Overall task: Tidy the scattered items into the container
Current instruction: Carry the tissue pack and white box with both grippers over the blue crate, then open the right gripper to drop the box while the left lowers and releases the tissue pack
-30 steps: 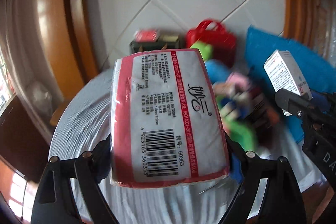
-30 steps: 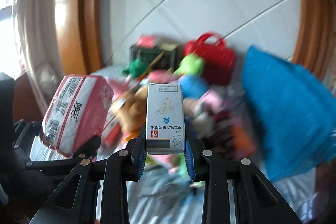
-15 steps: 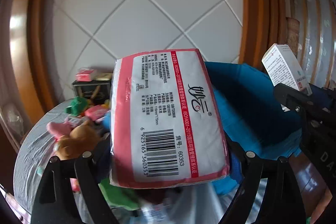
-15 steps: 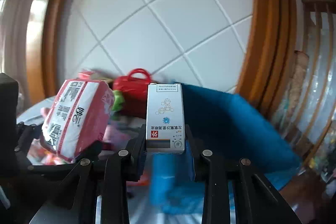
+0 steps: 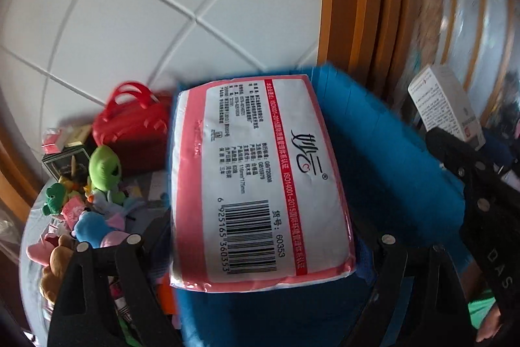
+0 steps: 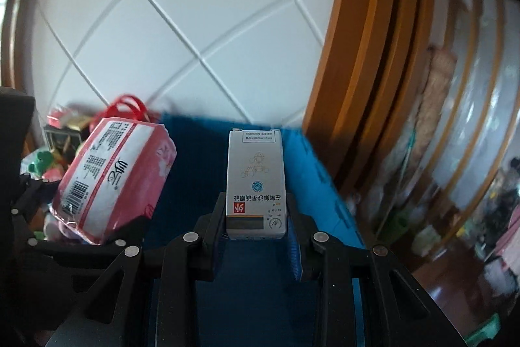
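My left gripper (image 5: pixel 260 252) is shut on a pink and white tissue pack (image 5: pixel 260 184) and holds it in the air over the blue fabric container (image 5: pixel 390 178). The pack also shows in the right wrist view (image 6: pixel 110 178). My right gripper (image 6: pixel 256 217) is shut on a small white medicine box (image 6: pixel 256 181), held upright above the blue container (image 6: pixel 195 171). The box also shows at the right of the left wrist view (image 5: pixel 445 106). The container's inside is hidden behind the held items.
A pile of plush toys (image 5: pixel 94 191) and small items lies on the round table at the left. A red handbag (image 5: pixel 133 126) and a dark box (image 5: pixel 65 161) stand behind them. A white tiled wall and a wooden frame (image 6: pixel 373 54) lie beyond.
Both grippers have swung to the right with their items, from over the toy pile to over the blue container. The toys have shifted to the left edge of both views.
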`<state>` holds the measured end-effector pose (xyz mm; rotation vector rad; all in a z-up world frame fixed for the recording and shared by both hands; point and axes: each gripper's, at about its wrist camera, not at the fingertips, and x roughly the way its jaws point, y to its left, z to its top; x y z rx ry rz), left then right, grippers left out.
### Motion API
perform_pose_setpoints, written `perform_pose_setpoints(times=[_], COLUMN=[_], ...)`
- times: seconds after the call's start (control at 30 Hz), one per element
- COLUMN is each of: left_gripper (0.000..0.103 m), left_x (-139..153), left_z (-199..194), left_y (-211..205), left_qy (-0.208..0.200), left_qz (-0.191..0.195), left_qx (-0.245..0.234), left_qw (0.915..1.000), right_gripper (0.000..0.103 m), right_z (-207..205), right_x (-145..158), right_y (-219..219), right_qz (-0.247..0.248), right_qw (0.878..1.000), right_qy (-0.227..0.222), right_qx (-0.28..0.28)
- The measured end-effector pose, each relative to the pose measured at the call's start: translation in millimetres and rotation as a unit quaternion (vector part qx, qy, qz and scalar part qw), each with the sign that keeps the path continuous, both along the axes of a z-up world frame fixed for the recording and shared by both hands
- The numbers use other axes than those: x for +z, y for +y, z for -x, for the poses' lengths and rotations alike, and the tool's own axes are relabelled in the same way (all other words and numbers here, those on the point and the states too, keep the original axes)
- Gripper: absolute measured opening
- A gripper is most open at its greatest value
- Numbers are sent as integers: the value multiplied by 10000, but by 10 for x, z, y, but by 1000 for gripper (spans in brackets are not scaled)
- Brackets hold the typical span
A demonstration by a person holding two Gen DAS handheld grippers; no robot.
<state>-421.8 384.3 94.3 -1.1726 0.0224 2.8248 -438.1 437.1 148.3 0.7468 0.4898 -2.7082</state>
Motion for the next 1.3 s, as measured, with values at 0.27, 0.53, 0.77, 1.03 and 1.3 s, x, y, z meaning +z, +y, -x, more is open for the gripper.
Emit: perform_pose_setpoints(times=[0.27,0.53,0.77,1.03,1.3], left_gripper=[87,88,88,90,90], left_x=[-732,-1637,-2664,-3264,-3376], left_z=[1234,2243,2428,2291,2214], left_y=[355,528,573,671,721], left_qy=[-1502,-2394,-3281,-3995,-4149], left_qz=[431,598,418,323,341], left_qx=[443,1198,1296,1174,1244], left_qw=[9867,9616,9348,9086,9007], right_gripper=[30,30,30,30,33], right_z=[1622,2661,3061,2971,2890], right_x=[-679,-1453,-2482,-3332,-3464], right_y=[1,-234,-382,-304,-110], right_qz=[-486,-1130,-1659,-2171,-2197], right_qw=[9911,9707,9334,8951,8831], right_qy=[-1192,-2061,-3145,-3878,-4134], right_qx=[331,505,481,358,320])
